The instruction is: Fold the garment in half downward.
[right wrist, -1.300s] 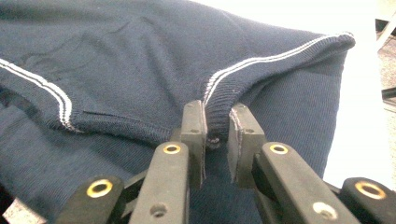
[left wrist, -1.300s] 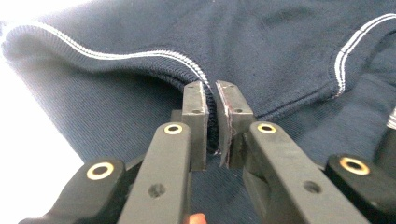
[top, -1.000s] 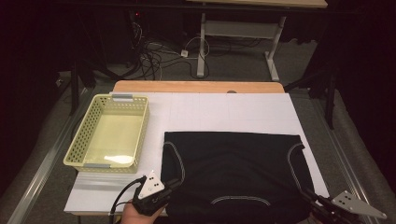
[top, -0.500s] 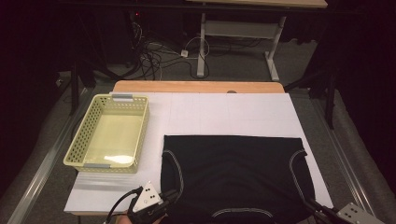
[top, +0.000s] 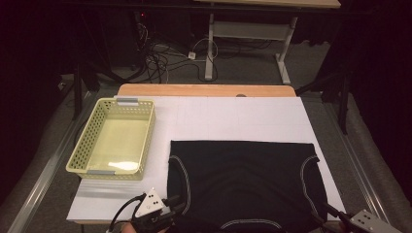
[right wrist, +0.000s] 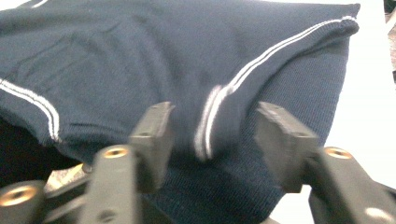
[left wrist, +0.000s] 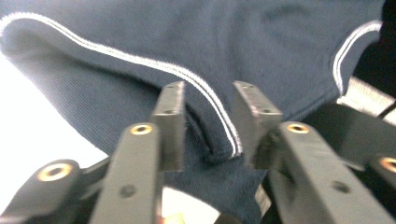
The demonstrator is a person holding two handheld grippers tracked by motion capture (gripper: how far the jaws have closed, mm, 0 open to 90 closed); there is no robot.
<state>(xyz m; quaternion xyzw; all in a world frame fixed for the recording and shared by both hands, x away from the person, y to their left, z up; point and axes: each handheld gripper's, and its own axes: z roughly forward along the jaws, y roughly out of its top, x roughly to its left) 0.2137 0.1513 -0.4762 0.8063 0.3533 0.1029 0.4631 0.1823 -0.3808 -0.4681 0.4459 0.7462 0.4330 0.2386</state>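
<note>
On the white table [top: 233, 121], the yellow basket [top: 80, 162] sits empty; both tools [left wrist: 208, 121] spread around the garment [top: 243, 174].

Dim, dark surroundings in the high view; both gripper views blurred, whites overexposed

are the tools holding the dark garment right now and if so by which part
Nothing is held. Both tools' jaws have just been opening: the left tool straddles a white-striped edge of the dark garment near its front left corner, the right tool one at the front right, pads apart.
</note>
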